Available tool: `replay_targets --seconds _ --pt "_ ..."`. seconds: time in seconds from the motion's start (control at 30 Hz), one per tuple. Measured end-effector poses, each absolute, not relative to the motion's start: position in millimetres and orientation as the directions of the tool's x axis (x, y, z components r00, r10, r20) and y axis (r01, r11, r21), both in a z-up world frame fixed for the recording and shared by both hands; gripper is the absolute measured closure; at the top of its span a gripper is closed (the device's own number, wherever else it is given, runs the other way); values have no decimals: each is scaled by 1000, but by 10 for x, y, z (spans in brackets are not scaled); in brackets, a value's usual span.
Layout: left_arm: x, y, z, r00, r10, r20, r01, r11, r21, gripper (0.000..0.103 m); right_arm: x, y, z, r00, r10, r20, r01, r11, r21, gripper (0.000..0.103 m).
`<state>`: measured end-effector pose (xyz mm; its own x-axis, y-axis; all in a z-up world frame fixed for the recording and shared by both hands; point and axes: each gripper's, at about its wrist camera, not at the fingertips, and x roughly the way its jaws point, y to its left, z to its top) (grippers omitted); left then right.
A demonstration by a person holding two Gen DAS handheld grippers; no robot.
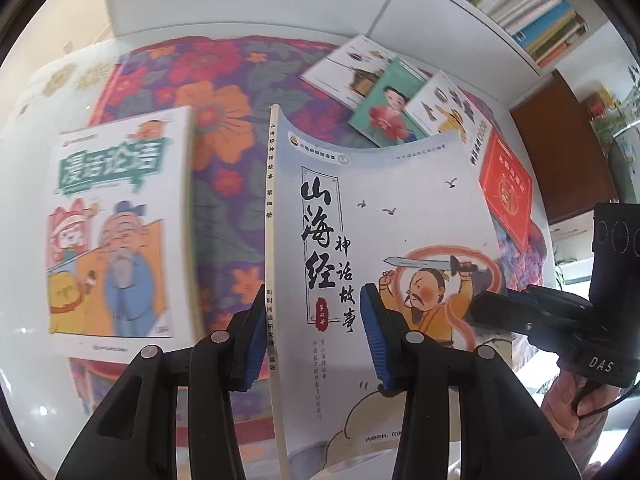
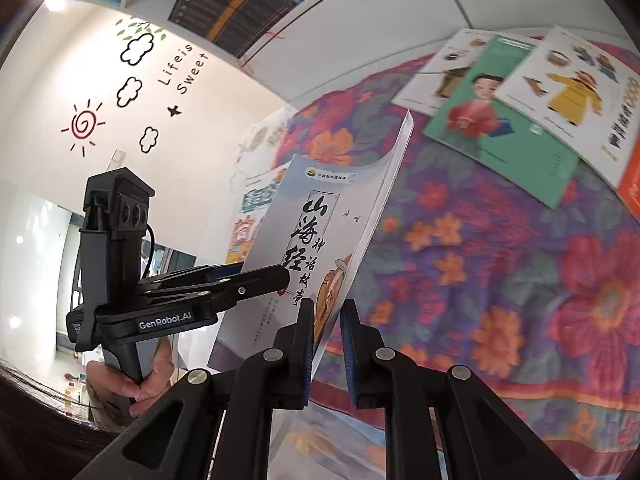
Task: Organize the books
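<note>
A pale blue storybook (image 1: 384,216) hung in the air above the flowered cloth (image 2: 500,264), its long axis running away from both sets of tongs, spine toward the left hand. The left gripper (image 1: 316,340) straddled the spine edge near the bottom, jaws partly closed with the spine and cover between them, though I could not tell whether the pads truly pressed it. The right gripper (image 2: 326,344) was pinched narrow on the opposite page edge, so each hand was nearest its own side. I counted one more book (image 1: 120,224) lying left of it, three picture books (image 2: 504,108) fanned beyond, overlapping, and one red book (image 1: 506,188) at the cloth's far right.
</note>
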<state>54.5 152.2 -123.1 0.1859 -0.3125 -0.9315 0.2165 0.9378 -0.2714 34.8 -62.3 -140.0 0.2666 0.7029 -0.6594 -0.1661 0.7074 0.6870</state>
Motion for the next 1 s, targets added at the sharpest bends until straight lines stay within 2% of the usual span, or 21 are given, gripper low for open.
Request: replay_targets --seconds 0.5,1.0 --pt "667 2431 -1041 274 -309 -911 118 950 -287 64 551 206 -1245 220 741 -635 -244 672 700 89" --pt "1017 3233 -1189 316 -280 -906 27 958 -287 60 993 1042 -1308 168 778 -605 -306 625 718 87"
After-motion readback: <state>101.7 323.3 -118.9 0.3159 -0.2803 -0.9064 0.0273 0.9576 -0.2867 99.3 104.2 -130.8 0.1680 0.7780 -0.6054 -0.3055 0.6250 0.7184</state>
